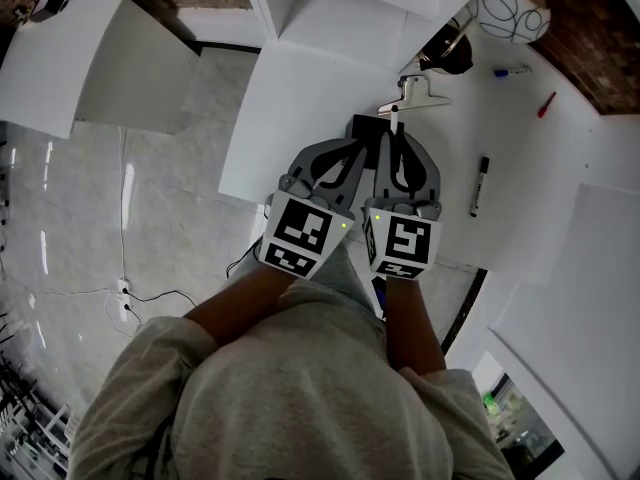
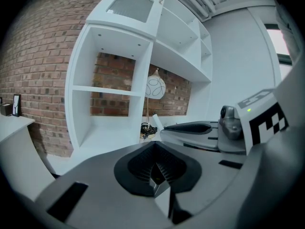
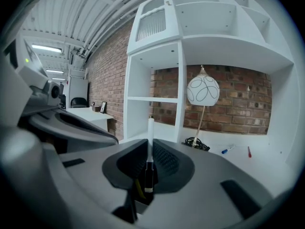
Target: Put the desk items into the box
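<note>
My right gripper (image 1: 397, 140) (image 3: 149, 152) is shut on a white marker (image 3: 150, 136) with a black lower end, which stands upright between the pads. Close beside it, my left gripper (image 1: 343, 156) (image 2: 156, 165) has its pads together with nothing between them. Both hang over the white desk (image 1: 300, 98), and under their tips lies a dark box-like thing (image 1: 362, 126), mostly hidden. On the desk lie a black marker (image 1: 479, 186), a blue pen (image 1: 510, 71) (image 3: 227, 149), a red pen (image 1: 546, 104) (image 3: 249, 151) and a pale clip (image 1: 415, 96).
A white globe lamp (image 1: 510, 10) (image 3: 203, 90) and a coil of black cable (image 3: 197, 143) stand at the back by the brick wall. White shelving (image 3: 155, 99) rises at the desk's left. The person's body fills the lower head view.
</note>
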Available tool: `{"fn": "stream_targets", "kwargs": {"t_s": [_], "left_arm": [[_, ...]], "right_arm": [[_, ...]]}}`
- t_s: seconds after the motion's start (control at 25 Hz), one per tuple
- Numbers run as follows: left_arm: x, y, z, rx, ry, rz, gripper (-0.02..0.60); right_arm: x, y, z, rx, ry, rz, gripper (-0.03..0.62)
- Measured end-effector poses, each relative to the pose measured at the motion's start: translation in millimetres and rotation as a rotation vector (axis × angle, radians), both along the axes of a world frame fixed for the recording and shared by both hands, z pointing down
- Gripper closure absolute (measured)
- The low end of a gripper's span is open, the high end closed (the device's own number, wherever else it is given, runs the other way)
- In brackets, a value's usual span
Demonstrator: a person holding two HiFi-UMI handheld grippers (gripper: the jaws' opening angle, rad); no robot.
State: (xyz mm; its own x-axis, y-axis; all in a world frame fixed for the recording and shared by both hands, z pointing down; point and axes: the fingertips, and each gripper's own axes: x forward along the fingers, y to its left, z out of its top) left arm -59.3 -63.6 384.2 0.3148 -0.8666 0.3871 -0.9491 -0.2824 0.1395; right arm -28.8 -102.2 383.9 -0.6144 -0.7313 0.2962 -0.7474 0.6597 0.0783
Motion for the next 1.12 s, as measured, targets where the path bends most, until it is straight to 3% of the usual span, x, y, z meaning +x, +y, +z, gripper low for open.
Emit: {"fn": "stream_targets", "kwargs": {"t_s": [0.36, 0.68, 1.12], "left_arm": [[-6.0, 3.1, 0.7, -0.004, 0.008, -0.017, 0.572], [-11.2, 4.2, 0.6, 0.0, 0.02, -0.041, 0.572], [-11.8, 5.5, 0.0, 0.001, 0.022, -0.054, 0.572]], "right_arm": [[-15.1, 0.2, 20.4, -0.032, 0.109, -0.086, 0.547], [-24.6, 11.7, 49.4, -0.143, 0.269, -0.224, 0.546], [-29.3, 13.9, 66.2, -0.291, 0.4, -0.305, 0.546]]}}
